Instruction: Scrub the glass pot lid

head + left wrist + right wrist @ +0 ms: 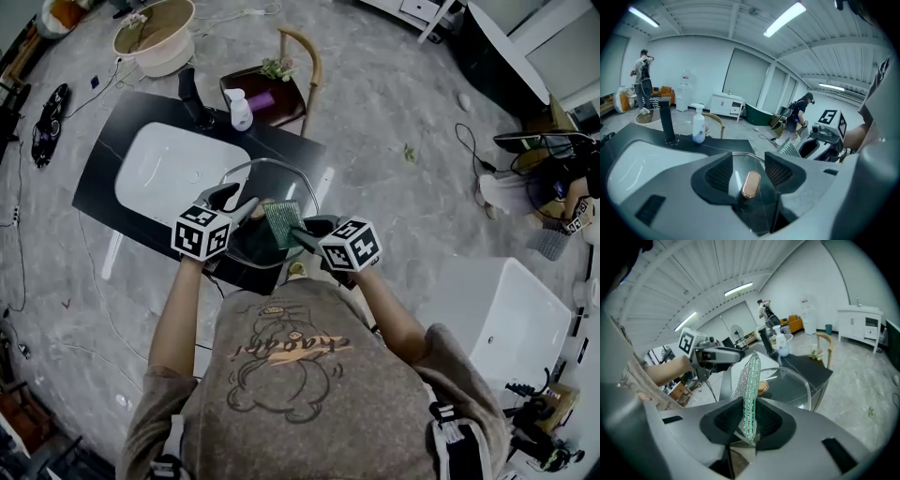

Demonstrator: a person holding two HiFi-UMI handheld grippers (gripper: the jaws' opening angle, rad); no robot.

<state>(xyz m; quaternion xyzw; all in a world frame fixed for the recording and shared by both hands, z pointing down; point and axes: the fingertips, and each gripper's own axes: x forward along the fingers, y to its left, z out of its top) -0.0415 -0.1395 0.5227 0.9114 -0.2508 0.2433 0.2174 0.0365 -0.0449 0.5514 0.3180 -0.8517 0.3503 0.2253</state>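
Observation:
The glass pot lid [274,184] hangs tilted over the black counter's near edge. My left gripper [239,199] is shut on its left side. In the left gripper view the glass [739,164] fills the gap between the pads, and the lid's copper knob [751,183] sits low between them. My right gripper [302,232] is shut on a green scrub pad [282,223], which lies against the lid's near side. In the right gripper view the pad [751,380] stands upright between the pads, with the lid [792,385] just beyond it and the left gripper [733,355] to the left.
Behind the lid, a white sink basin [178,169] is set in the black counter [103,183], with a black faucet [195,98] and a soap bottle [240,110]. A wooden chair [298,66] stands beyond, a white bathtub [506,319] to the right, and cables lie on the floor.

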